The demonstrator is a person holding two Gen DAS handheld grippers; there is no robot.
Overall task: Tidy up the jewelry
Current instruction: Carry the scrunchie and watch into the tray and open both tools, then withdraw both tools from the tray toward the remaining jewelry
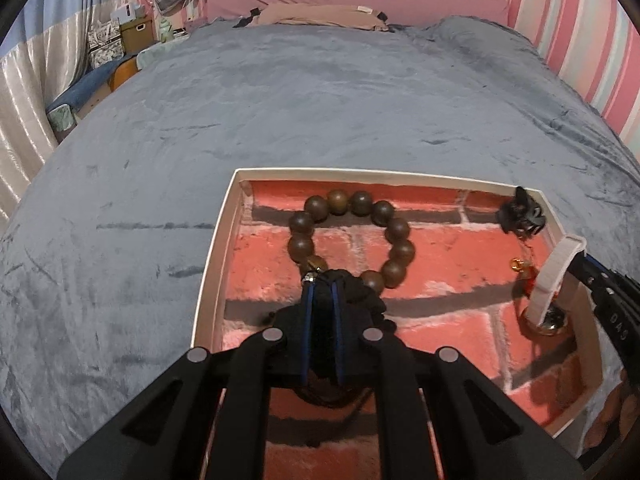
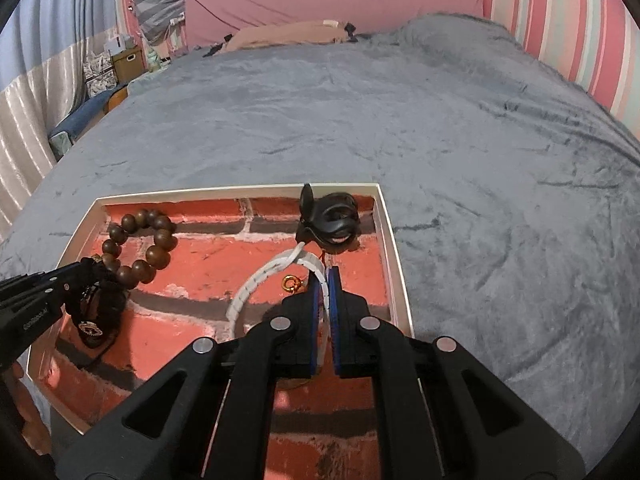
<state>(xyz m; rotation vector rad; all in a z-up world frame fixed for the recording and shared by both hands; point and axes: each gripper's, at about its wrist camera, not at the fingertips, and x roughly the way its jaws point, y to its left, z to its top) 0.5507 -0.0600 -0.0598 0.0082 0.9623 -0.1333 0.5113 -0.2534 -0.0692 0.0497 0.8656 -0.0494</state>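
Resting on a grey bed, a shallow white box lined with a red brick pattern is seen holding the jewelry. The bead bracelet lies in the box's far left part, and its dark cord end is clenched between the fingers of the left tool. A white band near the box's right wall is gripped by the right tool, its loop curving leftward over the lining. A black hair clip sits in the far right corner of the box, and a small gold ring lies just beside the band.
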